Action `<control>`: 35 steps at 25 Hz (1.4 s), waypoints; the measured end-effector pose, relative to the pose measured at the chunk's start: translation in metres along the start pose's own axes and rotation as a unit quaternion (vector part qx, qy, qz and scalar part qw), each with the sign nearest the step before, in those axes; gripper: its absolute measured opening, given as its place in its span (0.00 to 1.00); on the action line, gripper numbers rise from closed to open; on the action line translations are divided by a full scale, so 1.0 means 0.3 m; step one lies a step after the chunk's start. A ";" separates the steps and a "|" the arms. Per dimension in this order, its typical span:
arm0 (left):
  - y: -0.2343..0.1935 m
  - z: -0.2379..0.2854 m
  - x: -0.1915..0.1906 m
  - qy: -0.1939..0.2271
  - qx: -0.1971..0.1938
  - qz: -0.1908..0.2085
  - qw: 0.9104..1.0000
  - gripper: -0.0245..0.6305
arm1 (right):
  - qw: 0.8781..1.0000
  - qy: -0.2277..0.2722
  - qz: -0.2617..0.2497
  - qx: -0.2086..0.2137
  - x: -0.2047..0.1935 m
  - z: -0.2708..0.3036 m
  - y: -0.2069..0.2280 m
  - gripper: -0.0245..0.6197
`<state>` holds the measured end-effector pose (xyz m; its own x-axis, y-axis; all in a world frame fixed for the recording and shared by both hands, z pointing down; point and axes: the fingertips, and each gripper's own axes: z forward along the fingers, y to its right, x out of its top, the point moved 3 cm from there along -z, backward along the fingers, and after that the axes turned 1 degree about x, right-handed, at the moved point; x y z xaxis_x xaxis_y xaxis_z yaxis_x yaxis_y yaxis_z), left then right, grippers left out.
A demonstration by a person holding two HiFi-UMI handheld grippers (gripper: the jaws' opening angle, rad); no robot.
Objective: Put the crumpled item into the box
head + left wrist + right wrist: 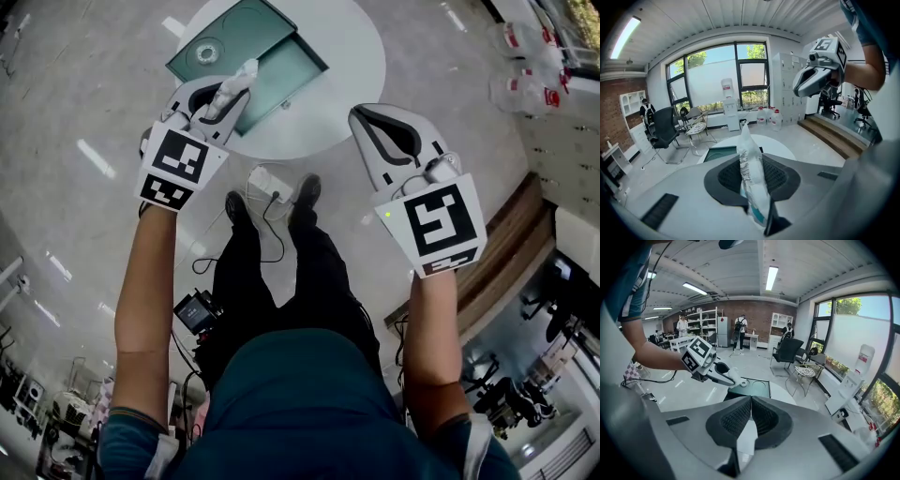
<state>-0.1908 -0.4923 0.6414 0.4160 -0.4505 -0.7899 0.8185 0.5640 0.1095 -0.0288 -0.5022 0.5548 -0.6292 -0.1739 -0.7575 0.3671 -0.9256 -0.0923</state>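
A crumpled white packet (230, 94) with a little teal print is pinched in my left gripper (239, 80), which is shut on it. In the left gripper view the packet (752, 183) stands up between the dark pads and pokes out past their tips. It hangs over the near left edge of the round white table (347, 56), next to the open teal box (295, 70). My right gripper (358, 114) floats to the right of the table's near edge. Its jaws are shut tip to tip (751, 399) and hold nothing.
The box's lid (225, 37) lies open, showing a round recess. Below the table are the person's shoes, a white power strip (272, 183) and cables. Water bottles (530, 84) stand at the far right by a wooden step (506, 253). Chairs (665, 133) sit beyond the table.
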 end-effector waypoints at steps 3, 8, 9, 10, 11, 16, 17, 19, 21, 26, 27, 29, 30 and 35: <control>-0.002 0.039 -0.049 -0.012 -0.002 -0.007 1.000 0.17 | 1.000 -0.005 0.004 0.006 -0.030 0.026 -0.007 0.10; -0.015 0.132 -0.141 -0.038 -0.008 -0.018 0.999 0.17 | 1.000 -0.016 0.010 0.017 -0.087 0.092 -0.001 0.10; -0.018 0.149 -0.156 -0.042 -0.009 -0.021 0.999 0.17 | 1.000 -0.018 0.011 0.018 -0.098 0.106 0.001 0.10; -0.021 0.162 -0.169 -0.046 -0.011 -0.023 0.999 0.17 | 1.000 -0.021 0.011 0.020 -0.106 0.119 0.002 0.10; -0.025 0.174 -0.181 -0.049 -0.013 -0.026 0.998 0.17 | 0.999 -0.024 0.013 0.021 -0.114 0.133 0.002 0.10; -0.037 0.244 -0.220 -0.060 -0.021 -0.029 0.998 0.20 | 0.999 -0.031 0.016 0.028 -0.147 0.197 0.020 0.10; -0.037 0.252 -0.225 -0.061 -0.023 -0.029 0.997 0.22 | 0.999 -0.032 0.015 0.029 -0.152 0.205 0.021 0.10; -0.031 0.257 -0.223 -0.059 -0.027 -0.029 0.997 0.26 | 0.999 -0.032 0.017 0.029 -0.154 0.206 0.019 0.10; -0.023 0.253 -0.204 -0.056 -0.031 -0.027 0.998 0.28 | 0.999 -0.032 0.025 0.025 -0.150 0.195 0.023 0.10; -0.019 0.211 -0.148 -0.045 -0.033 -0.015 0.998 0.30 | 0.999 -0.027 0.028 0.020 -0.121 0.166 0.023 0.10; -0.019 0.201 -0.133 -0.043 -0.031 -0.011 0.999 0.30 | 0.999 -0.025 0.029 0.018 -0.114 0.158 0.023 0.10; -0.026 0.176 -0.093 -0.036 -0.027 -0.004 0.999 0.30 | 0.999 -0.020 0.027 0.015 -0.094 0.139 0.029 0.10; -0.032 0.157 -0.069 -0.030 -0.024 -0.001 0.999 0.30 | 0.999 -0.017 0.024 0.013 -0.079 0.129 0.031 0.10; -0.067 -0.006 0.080 0.008 -0.002 0.021 1.000 0.28 | 1.000 0.003 0.014 0.000 0.040 0.051 0.012 0.10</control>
<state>-0.1980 -0.5130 0.6192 0.4439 -0.4156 -0.7939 0.7989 0.5847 0.1406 -0.0455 -0.5129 0.5552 -0.6148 -0.1989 -0.7632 0.3853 -0.9201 -0.0706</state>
